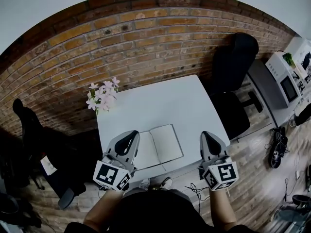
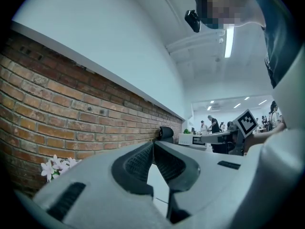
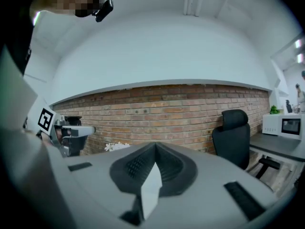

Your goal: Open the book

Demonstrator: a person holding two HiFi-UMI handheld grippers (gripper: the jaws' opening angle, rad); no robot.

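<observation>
The book point(image 1: 160, 145) lies open and flat on the white table point(image 1: 160, 103), near its front edge, both blank pages showing. My left gripper point(image 1: 131, 134) hovers above the book's left page, raised off the table, jaws closed tip to tip with nothing between them. To the right of the book, my right gripper point(image 1: 206, 134) hangs over the table's front right corner, also shut and empty. In the left gripper view the gripper point(image 2: 153, 143) points level toward the brick wall. The right gripper point(image 3: 155, 145) does the same in its own view. Neither touches the book.
A bunch of pink flowers point(image 1: 103, 97) stands at the table's back left corner. A black office chair point(image 1: 234, 81) is at the right of the table, and a microwave point(image 1: 284, 80) sits on a side counter beyond. Cables and shoes lie on the floor at right.
</observation>
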